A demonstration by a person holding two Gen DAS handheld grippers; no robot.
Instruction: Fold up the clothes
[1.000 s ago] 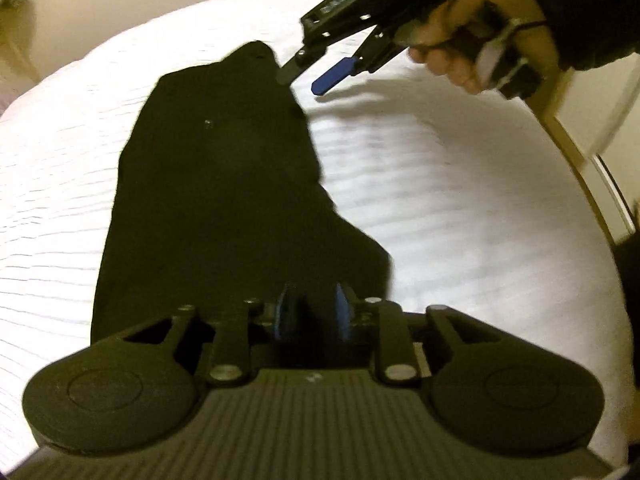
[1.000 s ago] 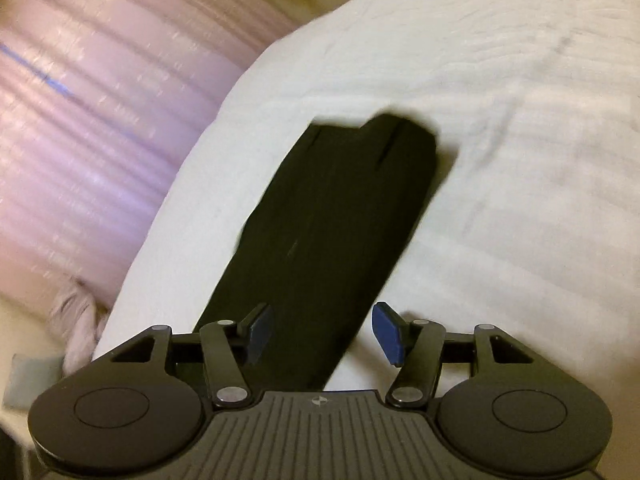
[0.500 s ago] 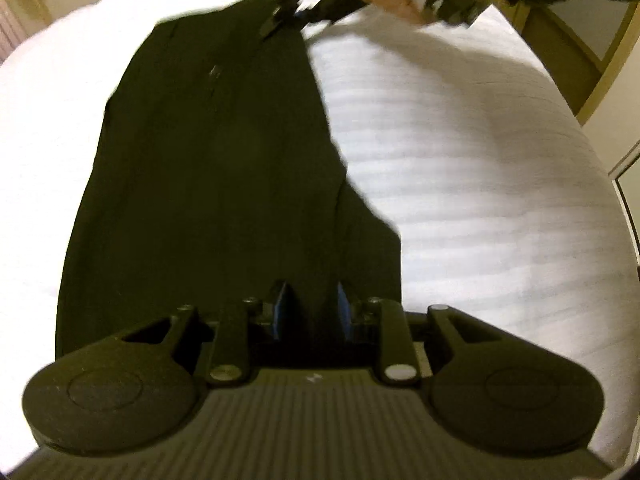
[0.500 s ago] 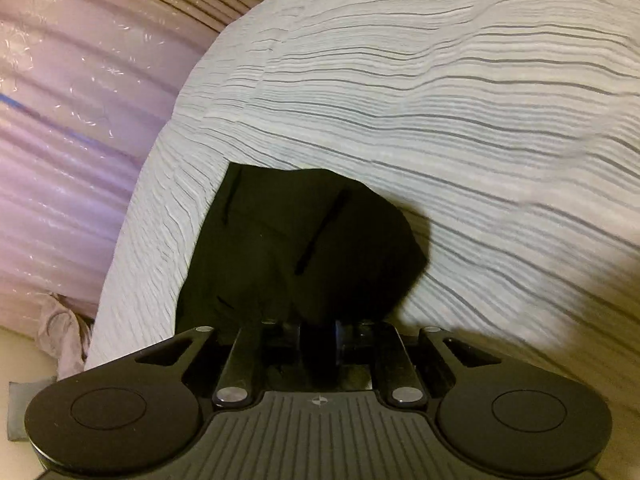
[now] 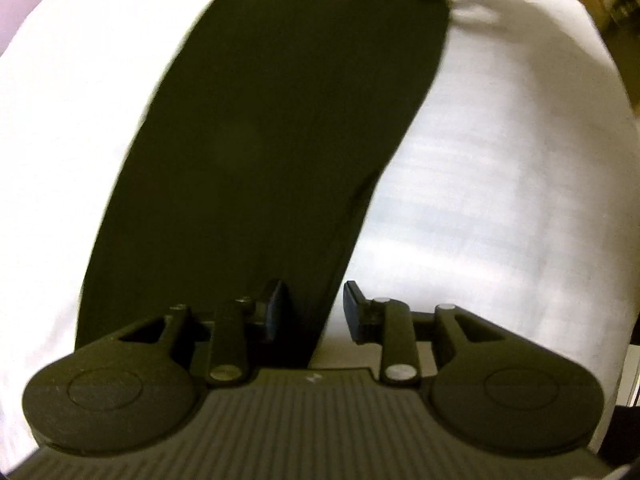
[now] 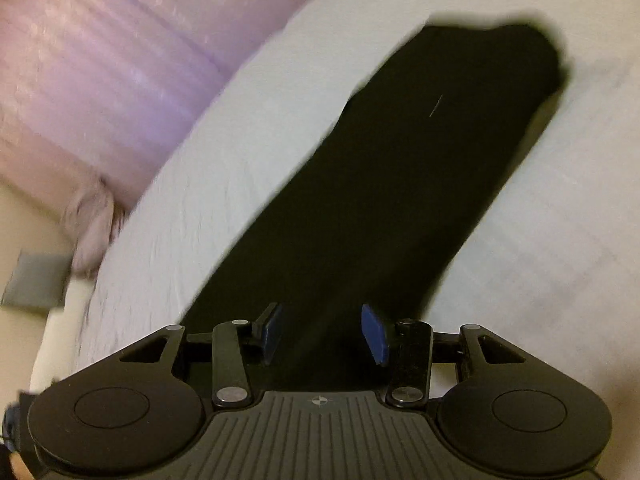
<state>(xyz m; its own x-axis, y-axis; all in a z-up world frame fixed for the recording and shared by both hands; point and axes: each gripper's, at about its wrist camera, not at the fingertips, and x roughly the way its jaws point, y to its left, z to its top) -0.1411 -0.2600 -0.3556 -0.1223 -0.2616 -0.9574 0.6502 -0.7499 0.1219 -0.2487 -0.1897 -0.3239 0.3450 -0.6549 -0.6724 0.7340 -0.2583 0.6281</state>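
Observation:
A long black garment (image 5: 280, 140) lies flat on the white bed sheet (image 5: 520, 200), stretched out lengthwise. My left gripper (image 5: 314, 312) is open at its near end, its jaws apart over the garment's right edge, holding nothing. In the right wrist view the same black garment (image 6: 400, 200) runs away from me across the sheet (image 6: 560, 240). My right gripper (image 6: 322, 334) is open over its other end, blue pads apart, holding nothing. Both views are motion-blurred.
A pink-purple curtain (image 6: 100, 80) hangs beyond the bed's left edge in the right wrist view, with a crumpled pale cloth (image 6: 92, 228) below it. A wooden bed frame (image 5: 600, 0) shows at the top right of the left wrist view.
Both grippers were shut on the garment's ends half a second ago and have opened and let go. The garment now lies stretched out longer and flat.

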